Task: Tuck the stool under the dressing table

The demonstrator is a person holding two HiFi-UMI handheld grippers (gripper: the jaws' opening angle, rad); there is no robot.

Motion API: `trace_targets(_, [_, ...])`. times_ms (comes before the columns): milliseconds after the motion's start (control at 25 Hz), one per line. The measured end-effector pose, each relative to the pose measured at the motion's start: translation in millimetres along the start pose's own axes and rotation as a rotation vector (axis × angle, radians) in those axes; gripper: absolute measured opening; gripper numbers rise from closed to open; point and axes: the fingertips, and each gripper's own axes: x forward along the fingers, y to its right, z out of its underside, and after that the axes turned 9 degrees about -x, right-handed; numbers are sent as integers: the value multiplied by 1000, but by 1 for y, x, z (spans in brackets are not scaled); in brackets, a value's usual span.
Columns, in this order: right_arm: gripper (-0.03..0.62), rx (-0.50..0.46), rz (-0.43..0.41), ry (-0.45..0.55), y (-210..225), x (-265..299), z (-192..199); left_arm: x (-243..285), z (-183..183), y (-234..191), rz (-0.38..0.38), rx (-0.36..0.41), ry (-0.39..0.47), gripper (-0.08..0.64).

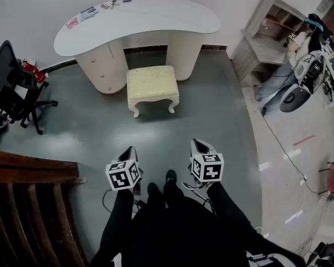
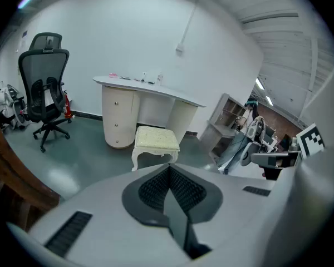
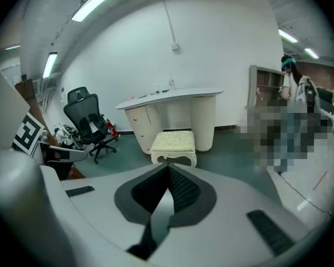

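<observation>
The cream cushioned rectangular stool on curved white legs (image 1: pixel 152 88) stands upper centre in the head view, just before the gap of the white kidney-shaped dressing table (image 1: pixel 156 16). Its long axis runs left to right, along the table front. Lower centre, well apart from the stool, the left gripper (image 1: pixel 131 151) and the right gripper (image 1: pixel 198 144) have their jaws pressed together on nothing.

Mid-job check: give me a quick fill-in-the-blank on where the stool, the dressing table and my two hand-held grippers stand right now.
1. The left hand-held gripper and the right hand-held gripper both have their jaws ____, with nothing between them.
2. The stool stands on the floor in front of the dressing table, and ____ gripper touches it.
3. In the head view, the black office chair stands to the dressing table's ____.

Missing words: shut; neither; left
</observation>
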Motion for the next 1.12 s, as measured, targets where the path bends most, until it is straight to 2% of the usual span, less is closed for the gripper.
trace_targets(600, [3,-20,-12,-20,13,11,-5,13,-3,7,-21,-4,-9,8])
trace_targets(800, [3,-62,-7,-11,21,14,-6,21,-3,10,-34,-5,-13,8])
trace_targets(1120, [4,-13,47,11,51,16,-11,33,-11,17,-52,-27,4,8])
